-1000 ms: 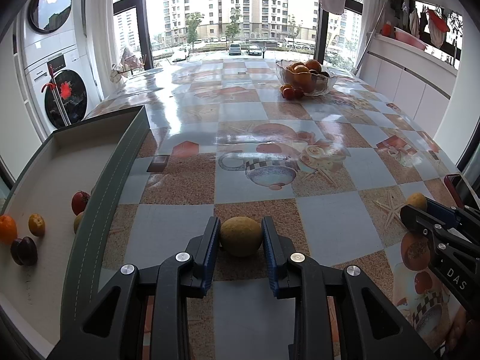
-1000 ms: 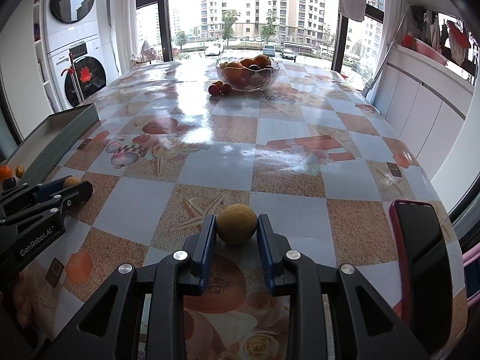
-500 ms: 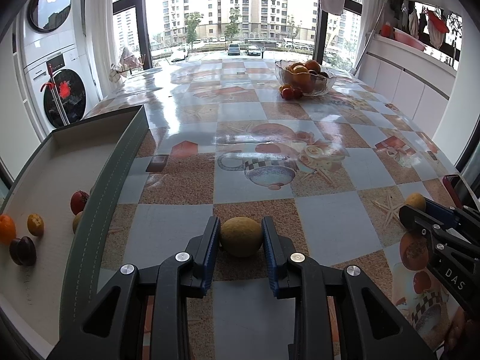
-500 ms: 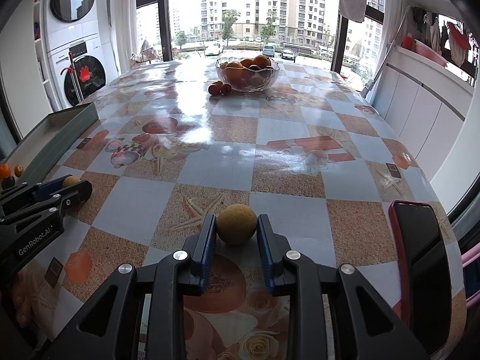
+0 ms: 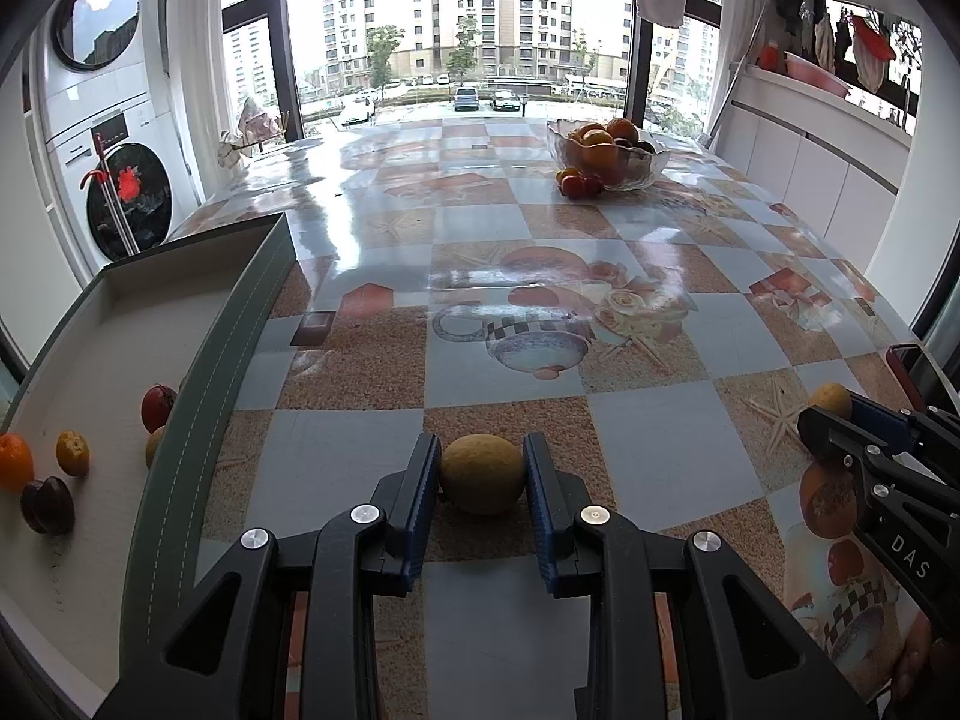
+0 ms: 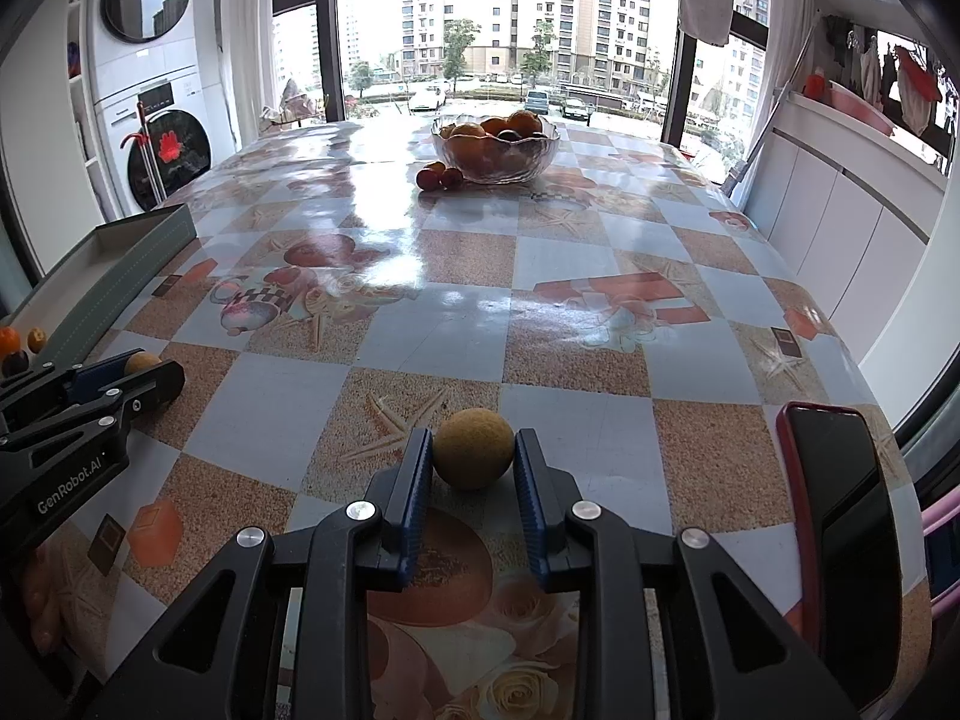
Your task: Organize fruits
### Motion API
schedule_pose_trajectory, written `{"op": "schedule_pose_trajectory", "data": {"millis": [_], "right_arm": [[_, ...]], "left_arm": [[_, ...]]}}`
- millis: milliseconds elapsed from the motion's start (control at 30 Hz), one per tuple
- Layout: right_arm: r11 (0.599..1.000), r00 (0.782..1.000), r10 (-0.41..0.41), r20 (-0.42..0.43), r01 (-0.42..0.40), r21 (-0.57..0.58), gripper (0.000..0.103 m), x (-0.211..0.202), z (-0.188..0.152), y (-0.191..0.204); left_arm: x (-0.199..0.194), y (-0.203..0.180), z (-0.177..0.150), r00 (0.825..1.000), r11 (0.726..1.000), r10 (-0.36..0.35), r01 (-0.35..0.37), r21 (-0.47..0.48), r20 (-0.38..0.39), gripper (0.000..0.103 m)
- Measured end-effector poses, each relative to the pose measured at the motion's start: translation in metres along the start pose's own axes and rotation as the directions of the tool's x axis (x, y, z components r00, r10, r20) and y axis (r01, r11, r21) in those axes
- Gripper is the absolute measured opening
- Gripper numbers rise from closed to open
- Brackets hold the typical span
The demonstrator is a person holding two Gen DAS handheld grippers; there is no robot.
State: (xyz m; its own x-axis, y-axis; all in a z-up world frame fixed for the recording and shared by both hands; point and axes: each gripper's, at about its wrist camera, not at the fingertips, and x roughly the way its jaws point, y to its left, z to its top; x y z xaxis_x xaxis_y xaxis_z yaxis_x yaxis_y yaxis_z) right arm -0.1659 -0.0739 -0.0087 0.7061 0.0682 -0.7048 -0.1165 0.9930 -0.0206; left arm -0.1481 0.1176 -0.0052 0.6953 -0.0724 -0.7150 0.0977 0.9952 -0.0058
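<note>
While both grippers point down at the checked tablecloth, each has its blue pads pressed against a yellowish fruit. From the left wrist camera, the left gripper clamps an oval yellow fruit at 6 o'clock in the picture, low over the cloth. At 9 o'clock lies the green-walled tray, just beside that gripper; on its pale floor are an orange, a small yellow fruit, a dark plum and a red fruit, apart from one another. At 1 o'clock, far across the table, stands the glass bowl heaped with oranges, with small red fruits touching its base. From the right wrist camera, the right gripper is closed on a round tan fruit at 6 o'clock, and a red-cased phone lies at 4 o'clock near the table's edge.
</note>
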Motion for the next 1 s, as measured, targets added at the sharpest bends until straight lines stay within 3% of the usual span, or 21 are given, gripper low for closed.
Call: {"op": "schedule_pose_trajectory", "data": {"millis": [1000], "right_arm": [[1.0,1.0,0.002,0.0,-0.002,0.0,0.03,0.0,0.0003,-0.0005]], "left_arm": [[-0.003,0.0032,-0.0008,1.0,1.0,-0.024,0.024,0.0,0.002,0.029]]}}
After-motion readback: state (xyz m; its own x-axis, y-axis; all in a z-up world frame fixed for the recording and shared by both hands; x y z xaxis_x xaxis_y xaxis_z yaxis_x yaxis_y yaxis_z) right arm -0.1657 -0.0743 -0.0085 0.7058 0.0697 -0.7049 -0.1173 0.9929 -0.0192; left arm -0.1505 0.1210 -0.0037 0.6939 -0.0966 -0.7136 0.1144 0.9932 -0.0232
